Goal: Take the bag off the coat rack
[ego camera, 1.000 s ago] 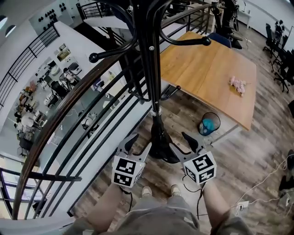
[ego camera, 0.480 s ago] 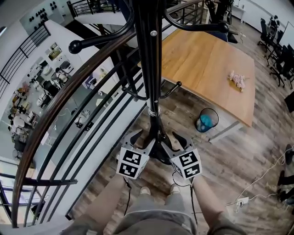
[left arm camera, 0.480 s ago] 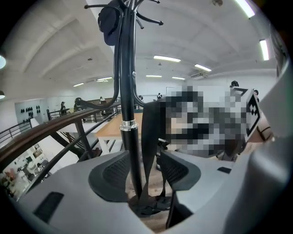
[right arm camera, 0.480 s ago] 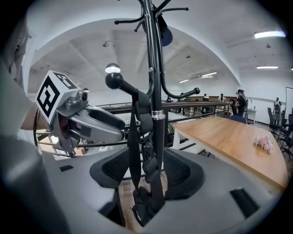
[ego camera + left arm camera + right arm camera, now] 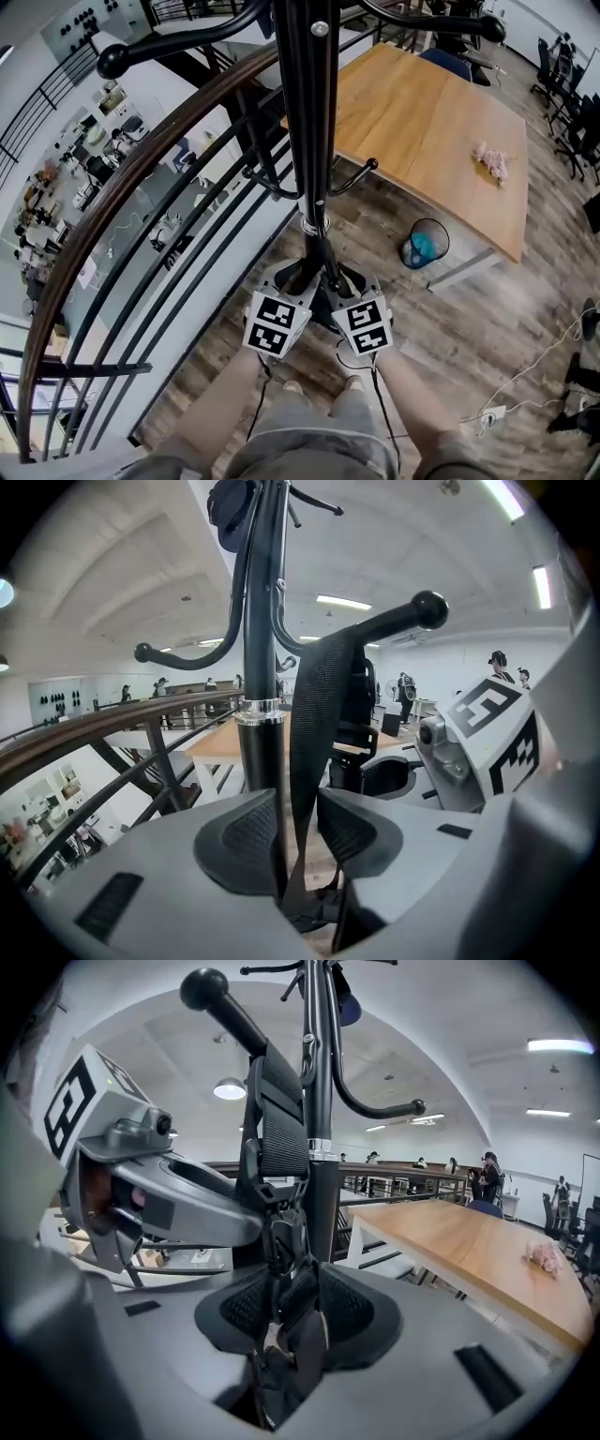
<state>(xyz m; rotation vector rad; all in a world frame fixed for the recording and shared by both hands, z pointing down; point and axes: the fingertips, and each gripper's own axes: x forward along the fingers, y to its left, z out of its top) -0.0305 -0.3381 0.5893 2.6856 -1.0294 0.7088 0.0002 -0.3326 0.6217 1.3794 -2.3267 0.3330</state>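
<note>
A black coat rack pole (image 5: 314, 141) rises in the middle of the head view, with hooks curving off it. Both grippers are down at its foot, close together. The bag's body is hidden under them. In the left gripper view a black bag strap (image 5: 314, 714) hangs from a ball-tipped hook (image 5: 429, 609) and runs down between my left gripper's (image 5: 298, 832) closing jaws, with a thin gap at one pad. In the right gripper view the strap's buckle (image 5: 281, 1232) fills the gap of my right gripper (image 5: 298, 1307), whose jaws are closing on it.
A curved railing (image 5: 141, 187) with black bars runs along the left, with a drop to a lower floor behind it. At the right stands a wooden table (image 5: 431, 122) with a pink thing (image 5: 492, 159) on it. Below it is a waste bin (image 5: 424, 248). A cable (image 5: 525, 375) lies on the floor.
Both grippers have come inward to the foot of the pole and now sit side by side. Their jaws have narrowed around the bag's strap.
</note>
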